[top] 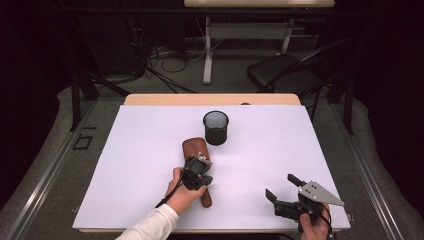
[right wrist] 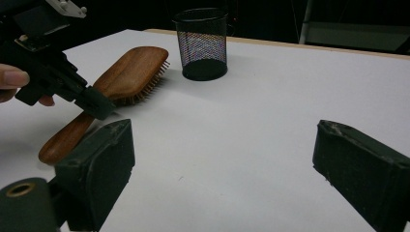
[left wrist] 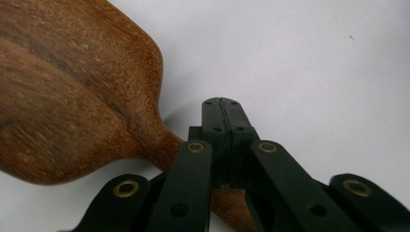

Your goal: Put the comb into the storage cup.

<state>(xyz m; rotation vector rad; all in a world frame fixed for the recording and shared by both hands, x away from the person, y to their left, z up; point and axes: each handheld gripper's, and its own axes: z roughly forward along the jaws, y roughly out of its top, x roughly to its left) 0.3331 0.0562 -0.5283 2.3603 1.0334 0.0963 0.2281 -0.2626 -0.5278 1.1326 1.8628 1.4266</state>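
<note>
High view: white table, wooden hairbrush lying bristles down near its middle.
Just beyond the brush head stands a black mesh cup, apart from it. Left gripper sits at the brush's neck, jaws clenched together with nothing between them. Right gripper hovers well apart near the table's front right, jaws spread wide and empty.

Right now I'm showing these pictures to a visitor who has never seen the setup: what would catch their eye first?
Probably the wooden hairbrush lying bristles down near the middle of the white table, with the left gripper pressed shut right beside its handle, not around it. Just beyond it stands a black mesh cup, upright and apart from the brush. The right gripper waits open near the table's front right corner, holding nothing.
</note>
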